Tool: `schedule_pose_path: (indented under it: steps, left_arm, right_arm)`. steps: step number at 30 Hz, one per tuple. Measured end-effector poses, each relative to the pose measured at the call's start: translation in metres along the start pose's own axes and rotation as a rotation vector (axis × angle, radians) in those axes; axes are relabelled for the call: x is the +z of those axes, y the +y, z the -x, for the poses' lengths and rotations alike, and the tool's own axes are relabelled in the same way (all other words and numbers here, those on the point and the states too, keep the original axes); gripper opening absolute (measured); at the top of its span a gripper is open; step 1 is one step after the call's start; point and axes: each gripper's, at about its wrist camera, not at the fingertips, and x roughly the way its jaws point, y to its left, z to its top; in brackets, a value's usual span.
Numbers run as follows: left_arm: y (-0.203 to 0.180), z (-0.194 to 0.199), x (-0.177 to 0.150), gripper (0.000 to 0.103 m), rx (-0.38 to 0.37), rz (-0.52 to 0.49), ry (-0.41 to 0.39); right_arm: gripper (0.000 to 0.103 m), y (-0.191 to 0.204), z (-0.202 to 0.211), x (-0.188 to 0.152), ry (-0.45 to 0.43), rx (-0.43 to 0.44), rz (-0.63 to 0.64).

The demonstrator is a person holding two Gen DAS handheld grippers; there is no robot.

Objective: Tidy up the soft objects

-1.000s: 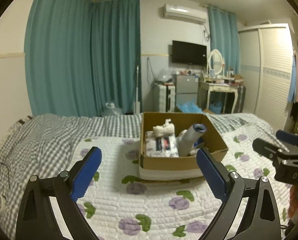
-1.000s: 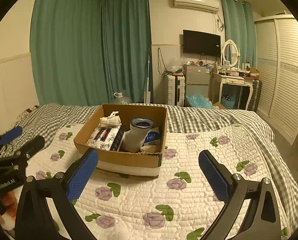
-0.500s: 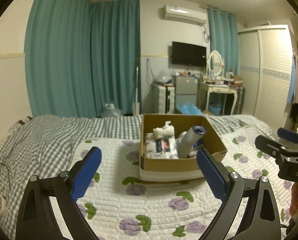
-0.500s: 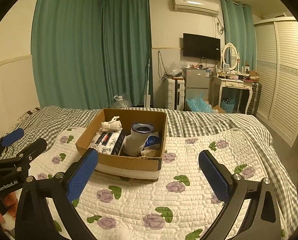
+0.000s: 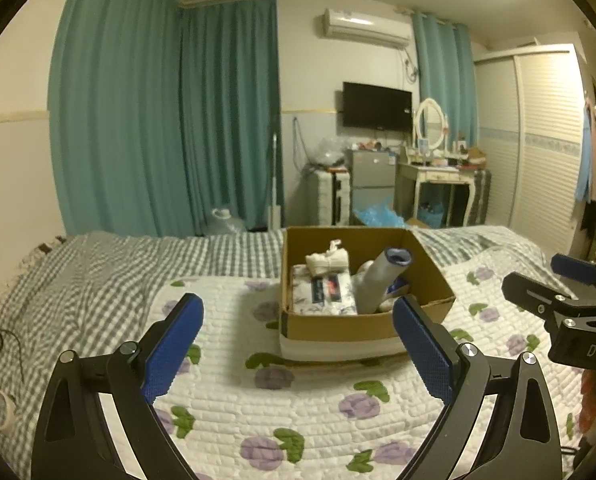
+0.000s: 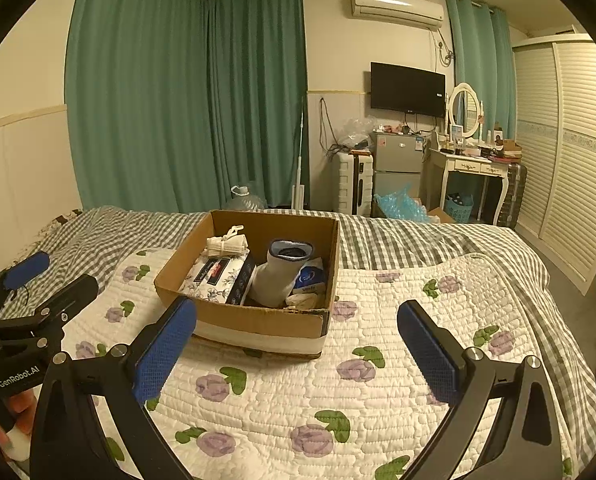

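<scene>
A cardboard box [image 5: 362, 324] sits on the bed [image 5: 98, 280], on a white quilt [image 6: 378, 400] printed with purple flowers that covers the near part of a grey checked blanket [image 6: 418, 240]. The box stands open, toward the middle of the quilt and closer to its far edge. Inside, a flat floral tissue pack [image 6: 214, 280] lies along the left wall, a small tied white cloth bundle [image 6: 226, 244] rests on its far end, and a grey rolled sleeve with a dark opening [image 6: 284, 276] stands tilted beside the pack, near the right wall. A blue and white packet [image 6: 310, 278] is wedged between the sleeve and the right wall, and a pale crumpled cloth [image 6: 304, 300] lies at the near right corner. The left gripper [image 5: 298, 344] hangs over the near part of the quilt, in front of the box, its blue-padded fingers [image 5: 174, 344] spread wide apart and holding nothing. The right gripper [image 6: 298, 348] is likewise spread wide and empty, held over the quilt just in front of the box and slightly to its right. Each gripper shows at the edge of the other's view, beside the box and apart from it.
</scene>
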Motion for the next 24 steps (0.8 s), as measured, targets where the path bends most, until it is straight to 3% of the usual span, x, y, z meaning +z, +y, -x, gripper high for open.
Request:
schedule_pose_path:
  steps: [24]
  left_arm:
    - [0.0051,-0.0010,0.0011,0.097,0.005,0.015,0.013]
  right_arm:
    - [0.101,0.0023,-0.0030,-0.0020,0.013,-0.001,0.007]
